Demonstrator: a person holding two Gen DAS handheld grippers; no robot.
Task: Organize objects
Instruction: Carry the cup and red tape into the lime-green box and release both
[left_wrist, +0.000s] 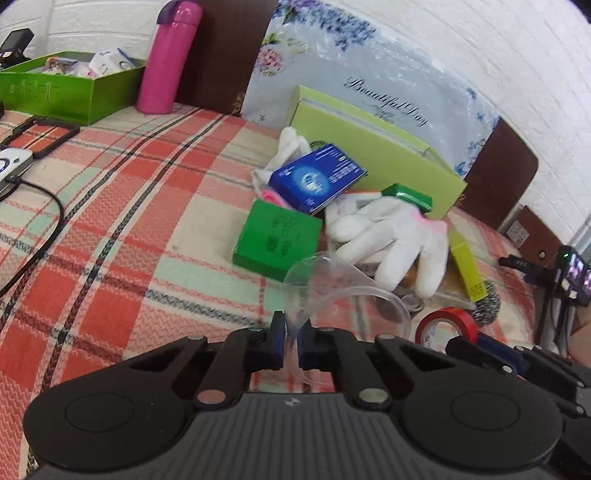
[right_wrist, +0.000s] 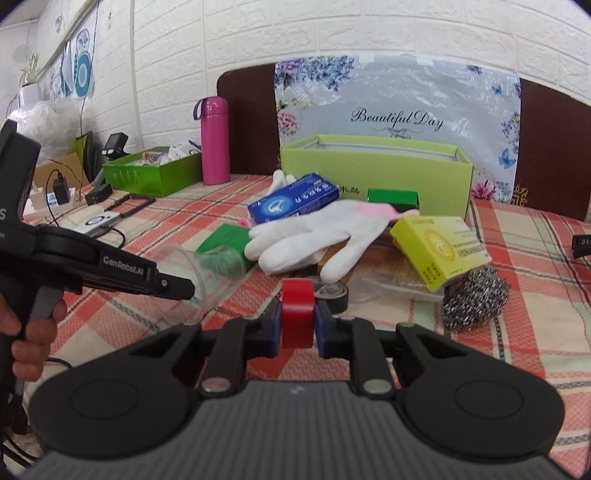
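My left gripper (left_wrist: 291, 334) is shut on the rim of a clear plastic cup (left_wrist: 347, 291), held above the plaid cloth; it also shows in the right wrist view (right_wrist: 186, 290) with the cup (right_wrist: 201, 273). My right gripper (right_wrist: 297, 319) is shut on a red tape roll (right_wrist: 296, 314), which shows in the left wrist view (left_wrist: 445, 325) too. Ahead lies a pile: a white glove (right_wrist: 314, 236), a blue box (right_wrist: 293, 203), a green box (left_wrist: 277, 242), a yellow box (right_wrist: 439, 249) and a steel scourer (right_wrist: 474, 299).
An open light-green box (right_wrist: 376, 173) stands behind the pile against a floral bag (right_wrist: 399, 107). A dark-green tray box (right_wrist: 151, 177) with small items and a pink bottle (right_wrist: 215, 142) stand at the back left. A charger and cable (left_wrist: 22, 177) lie on the left. Black tape (right_wrist: 332, 293) lies by the red roll.
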